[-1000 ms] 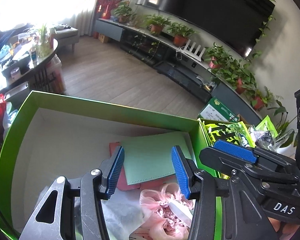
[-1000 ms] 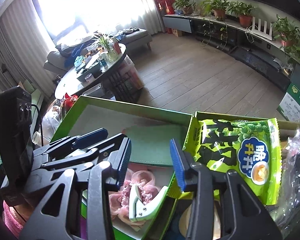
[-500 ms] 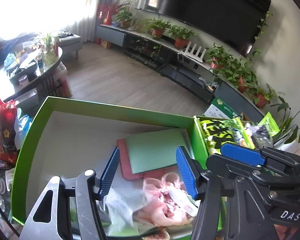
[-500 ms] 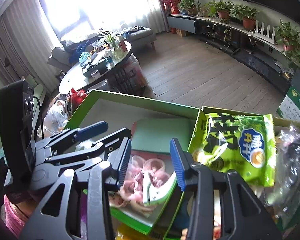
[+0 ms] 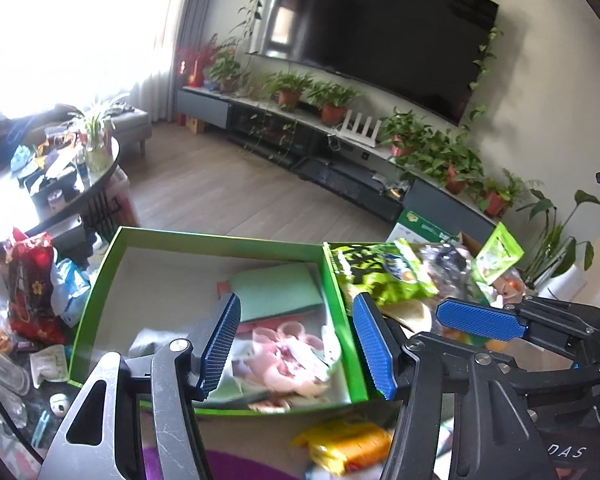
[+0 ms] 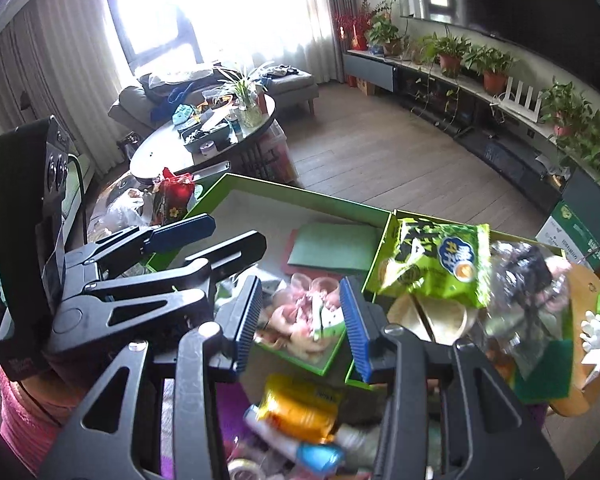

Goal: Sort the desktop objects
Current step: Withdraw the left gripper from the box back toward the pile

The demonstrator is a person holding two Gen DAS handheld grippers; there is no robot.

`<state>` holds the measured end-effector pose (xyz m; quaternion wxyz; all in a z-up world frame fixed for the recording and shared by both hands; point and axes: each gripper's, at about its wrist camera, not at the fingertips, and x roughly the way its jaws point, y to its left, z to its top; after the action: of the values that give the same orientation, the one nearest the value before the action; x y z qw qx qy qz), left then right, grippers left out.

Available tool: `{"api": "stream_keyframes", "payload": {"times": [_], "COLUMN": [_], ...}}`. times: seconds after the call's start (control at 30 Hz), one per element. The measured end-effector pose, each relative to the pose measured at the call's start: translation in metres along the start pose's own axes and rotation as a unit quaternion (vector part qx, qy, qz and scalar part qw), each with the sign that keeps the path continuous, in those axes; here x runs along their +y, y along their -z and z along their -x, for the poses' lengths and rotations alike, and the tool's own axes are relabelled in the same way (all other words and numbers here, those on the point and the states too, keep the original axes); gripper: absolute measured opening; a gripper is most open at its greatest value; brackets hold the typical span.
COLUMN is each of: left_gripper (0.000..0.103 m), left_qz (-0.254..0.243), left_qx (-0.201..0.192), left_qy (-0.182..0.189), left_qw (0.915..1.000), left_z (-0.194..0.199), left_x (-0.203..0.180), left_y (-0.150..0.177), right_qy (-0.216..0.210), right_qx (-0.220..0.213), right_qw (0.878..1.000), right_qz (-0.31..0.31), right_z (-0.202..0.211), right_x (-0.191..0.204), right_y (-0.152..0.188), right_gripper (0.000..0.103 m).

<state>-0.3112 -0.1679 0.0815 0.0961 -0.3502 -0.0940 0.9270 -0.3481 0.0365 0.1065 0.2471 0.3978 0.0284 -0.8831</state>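
Sorting judged part done: green box [image 5: 100, 280] already stocked, yellow packet [image 6: 296, 408] left on desk; both grippers' fingers [image 5: 220, 344] [image 6: 249, 320] were spread, empty.

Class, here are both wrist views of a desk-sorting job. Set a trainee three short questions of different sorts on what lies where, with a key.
1. True or false: the left gripper holds the pink bow.
2. Which box holds the green snack bag? A) the left green box B) the box to its right
3. Fill in: in the left box, the mint-green card lies on a ___ one.

Key: 1 false, its jaws are open and hold nothing; 2 B; 3 red.
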Motion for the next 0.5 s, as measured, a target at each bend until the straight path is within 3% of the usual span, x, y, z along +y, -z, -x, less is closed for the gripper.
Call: {"api": "stream_keyframes", "payload": {"times": [0.5], "left_gripper": [0.059], "left_qz": [-0.047], "left_qx": [-0.033], "left_qy": [-0.014], "left_qw": [0.9983], "left_z": [0.083], "left_x": [-0.025], "left_y": [0.027], "right_qy": [-0.001], "right_qx": [-0.034], "right_qw": [0.999], "right_qz": [0.012], "right_z": [0.072], "right_x": [0.037], "right_y": [0.038], "right_gripper": [0.041]}}
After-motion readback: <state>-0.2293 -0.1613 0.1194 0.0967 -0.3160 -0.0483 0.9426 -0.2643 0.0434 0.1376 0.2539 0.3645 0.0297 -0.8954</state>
